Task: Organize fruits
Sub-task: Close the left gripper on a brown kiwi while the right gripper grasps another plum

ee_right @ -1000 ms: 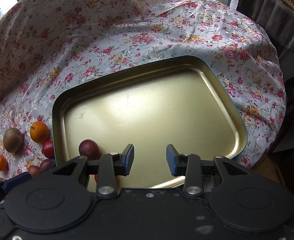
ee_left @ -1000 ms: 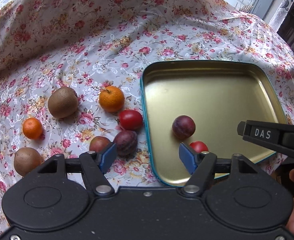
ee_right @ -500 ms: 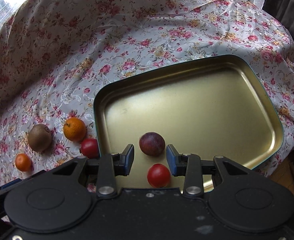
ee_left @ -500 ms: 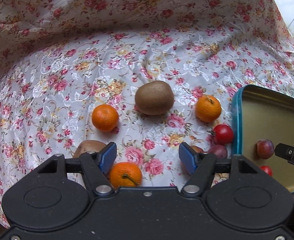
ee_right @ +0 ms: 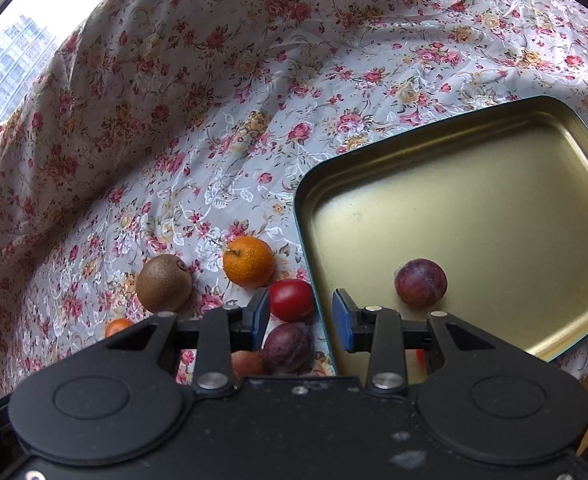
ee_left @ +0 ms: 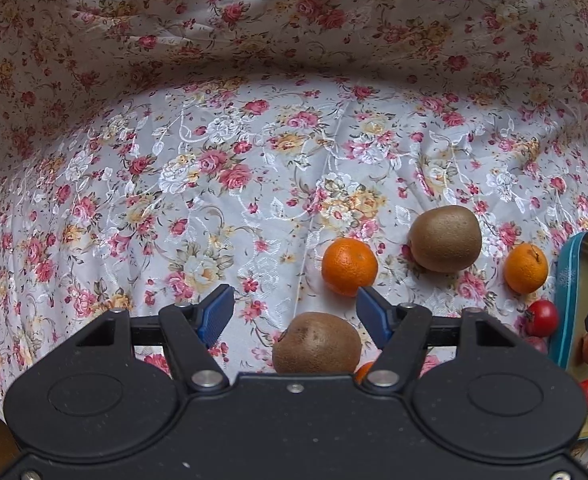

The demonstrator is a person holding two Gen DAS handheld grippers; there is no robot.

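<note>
Kiwi (ee_left: 316,343) nearest my spread, empty left gripper (ee_left: 289,312) looks firm but bruisable, so I'd pinch its middle gently.

Floral tablecloth (ee_left: 253,152) covered the surface, bunched up behind; window (ee_right: 9,56) showed high-rise buildings at far left.

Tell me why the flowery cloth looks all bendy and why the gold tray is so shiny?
In both wrist views the fisheye lens curves the tablecloth like a bowl. In the right wrist view, window daylight at the top left makes a soft glare on the tray, and the plum casts a small shadow. In the left wrist view the near kiwi looks sharp, with no blur.
</note>
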